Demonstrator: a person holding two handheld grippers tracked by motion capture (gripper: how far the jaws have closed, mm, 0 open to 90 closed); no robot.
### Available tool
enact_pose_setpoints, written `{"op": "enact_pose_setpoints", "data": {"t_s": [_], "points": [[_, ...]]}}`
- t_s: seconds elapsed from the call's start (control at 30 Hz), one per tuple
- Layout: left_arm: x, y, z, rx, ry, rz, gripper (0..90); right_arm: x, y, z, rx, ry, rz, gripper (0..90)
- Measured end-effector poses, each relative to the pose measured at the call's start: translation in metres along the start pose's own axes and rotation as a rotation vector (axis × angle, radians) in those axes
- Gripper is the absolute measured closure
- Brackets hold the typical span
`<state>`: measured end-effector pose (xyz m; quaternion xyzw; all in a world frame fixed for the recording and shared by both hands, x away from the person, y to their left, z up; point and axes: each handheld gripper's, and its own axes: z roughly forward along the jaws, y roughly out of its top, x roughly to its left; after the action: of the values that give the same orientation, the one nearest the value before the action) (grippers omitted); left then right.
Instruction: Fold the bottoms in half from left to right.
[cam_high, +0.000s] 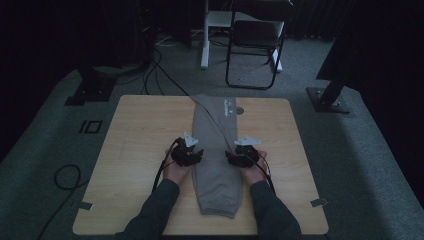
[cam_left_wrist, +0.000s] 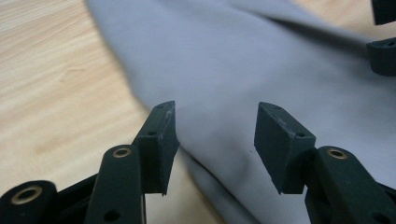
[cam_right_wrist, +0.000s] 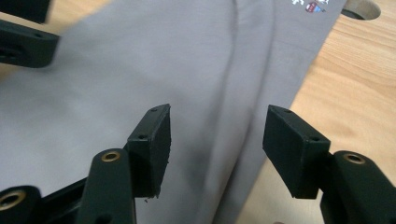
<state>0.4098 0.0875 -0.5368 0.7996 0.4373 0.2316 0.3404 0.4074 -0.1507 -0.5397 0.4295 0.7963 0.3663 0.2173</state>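
Observation:
A folded grey garment (cam_high: 216, 155) lies lengthwise down the middle of the wooden table (cam_high: 135, 145), a small white print near its far end. My left gripper (cam_high: 188, 155) rests at the cloth's left edge, my right gripper (cam_high: 242, 156) at its right edge. In the left gripper view the jaws stand wide apart over the grey garment (cam_left_wrist: 243, 79), nothing pinched between them. In the right gripper view the jaws are likewise spread above the grey garment (cam_right_wrist: 140, 70), close to its right edge, with the printed logo (cam_right_wrist: 314, 5) at the top.
A round hole (cam_high: 239, 110) in the tabletop sits just right of the garment's far end. A folding chair (cam_high: 255, 42) and a white post stand behind the table; cables run across the carpet at left. Bare wood lies on both sides of the cloth.

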Motion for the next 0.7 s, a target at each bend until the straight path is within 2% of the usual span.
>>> {"op": "enact_pose_setpoints", "data": {"t_s": [0.13, 0.2, 0.27, 0.33, 0.4, 0.57, 0.7], "points": [[0.013, 0.005, 0.018, 0.029, 0.012, -0.04, 52.6, -0.009, 0.012, 0.024, 0.009, -0.006, 0.018, 49.1], [0.016, 0.004, 0.024, 0.055, -0.005, -0.046, 59.0, -0.013, 0.016, 0.032, 0.024, -0.019, 0.021, 52.9], [0.017, 0.003, 0.024, 0.045, -0.042, -0.061, 68.6, -0.018, 0.015, 0.038, 0.05, -0.023, 0.053, 53.7], [0.014, 0.002, 0.022, 0.046, -0.046, -0.03, 78.0, -0.02, 0.011, 0.037, 0.025, -0.016, 0.094, 55.5], [0.011, 0.001, 0.021, 0.046, -0.044, -0.011, 82.8, -0.018, 0.007, 0.035, 0.017, -0.022, 0.075, 56.3], [0.008, -0.008, 0.012, 0.041, -0.067, -0.028, 84.2, -0.013, -0.003, 0.023, 0.014, -0.009, 0.069, 56.4], [0.002, -0.022, -0.003, 0.033, -0.095, -0.016, 84.4, -0.006, -0.015, 0.008, 0.014, 0.008, 0.049, 56.4]]}}
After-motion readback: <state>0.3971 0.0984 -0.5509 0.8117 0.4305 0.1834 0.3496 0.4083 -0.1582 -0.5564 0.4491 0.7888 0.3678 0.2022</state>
